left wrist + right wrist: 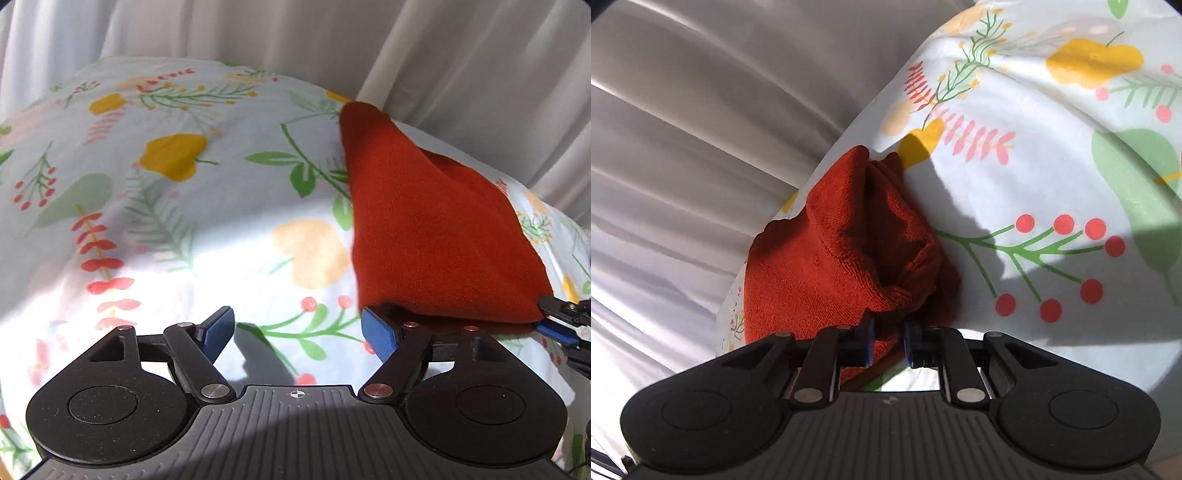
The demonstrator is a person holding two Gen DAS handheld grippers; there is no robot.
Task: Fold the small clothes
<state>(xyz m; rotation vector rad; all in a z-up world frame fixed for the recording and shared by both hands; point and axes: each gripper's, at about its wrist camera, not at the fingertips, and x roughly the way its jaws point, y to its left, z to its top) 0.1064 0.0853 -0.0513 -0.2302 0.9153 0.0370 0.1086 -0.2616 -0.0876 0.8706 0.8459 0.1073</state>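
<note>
**Rust-red knit, lower edge being gathered for a fold**

Blue pads [868,341] of right gripper [888,341] standing narrow, pinching a hem of the red knit garment [831,258] between them; cloth bunching just ahead of the tips. Left gripper [299,332] spreading wide, nothing between its jaws; its right-hand pad [378,334] touching, or just beside, the near corner of the same garment [424,229]. Garment lying on the floral sheet [166,229], near the far edge, beside the pale curtain [295,29], one corner peaking upward.

Handling notes, as judgement only:
- Bringing the open left jaws around the free corner before squeezing, catching both layers.
- Keeping both held corners level, drawing the edge taut to smooth the bunching.
- Carrying the edge over evenly, avoiding dragging the sheet beneath.
- Watching the right grip: thin hem, slipping likely.
</note>
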